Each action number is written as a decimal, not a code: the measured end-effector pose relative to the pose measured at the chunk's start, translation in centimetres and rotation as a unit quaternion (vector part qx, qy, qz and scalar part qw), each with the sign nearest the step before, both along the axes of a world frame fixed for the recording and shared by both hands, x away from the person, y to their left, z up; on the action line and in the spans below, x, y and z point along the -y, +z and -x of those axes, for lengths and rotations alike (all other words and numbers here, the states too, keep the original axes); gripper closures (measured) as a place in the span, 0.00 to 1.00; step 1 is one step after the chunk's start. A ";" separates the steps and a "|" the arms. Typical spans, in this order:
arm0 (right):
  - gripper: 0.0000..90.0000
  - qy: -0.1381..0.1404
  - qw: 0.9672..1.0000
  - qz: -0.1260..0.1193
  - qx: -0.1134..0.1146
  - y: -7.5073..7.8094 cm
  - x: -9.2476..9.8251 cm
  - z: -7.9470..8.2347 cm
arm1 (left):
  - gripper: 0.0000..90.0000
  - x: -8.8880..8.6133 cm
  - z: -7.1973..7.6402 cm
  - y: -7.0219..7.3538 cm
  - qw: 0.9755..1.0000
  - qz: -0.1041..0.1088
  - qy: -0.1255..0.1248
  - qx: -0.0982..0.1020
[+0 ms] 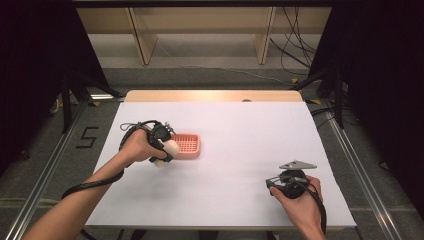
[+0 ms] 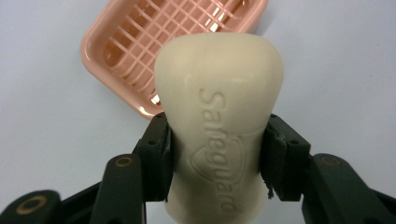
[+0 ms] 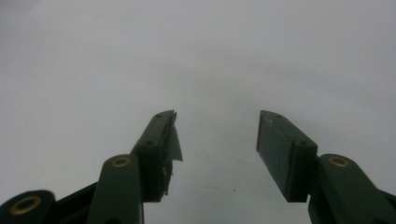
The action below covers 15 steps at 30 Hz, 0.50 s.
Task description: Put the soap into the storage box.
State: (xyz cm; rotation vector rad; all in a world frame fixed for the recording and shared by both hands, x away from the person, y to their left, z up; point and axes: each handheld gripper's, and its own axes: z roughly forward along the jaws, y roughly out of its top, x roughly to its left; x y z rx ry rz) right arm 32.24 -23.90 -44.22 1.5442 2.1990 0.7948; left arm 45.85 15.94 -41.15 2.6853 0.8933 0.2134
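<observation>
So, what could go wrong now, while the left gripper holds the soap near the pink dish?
The left gripper pinches the soap bar only at its narrow lower part, so the smooth bar might slip or tilt. The soap dish looks light; a low approach could push it across the table instead of landing inside.
</observation>
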 end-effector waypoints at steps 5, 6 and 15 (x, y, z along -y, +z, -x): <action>0.53 -0.003 1.000 -0.003 -0.001 0.0 -0.1 0.0 | 0.55 -0.2 0.0 -0.1 1.000 0.018 0.013 0.020; 0.53 0.000 1.000 -0.003 -0.001 0.0 -0.1 0.0 | 0.55 -0.2 0.0 -0.1 0.999 0.021 0.014 0.023; 0.53 0.001 1.000 -0.003 -0.002 0.0 -0.1 0.0 | 0.55 -0.3 -0.2 0.0 0.999 0.022 0.009 0.039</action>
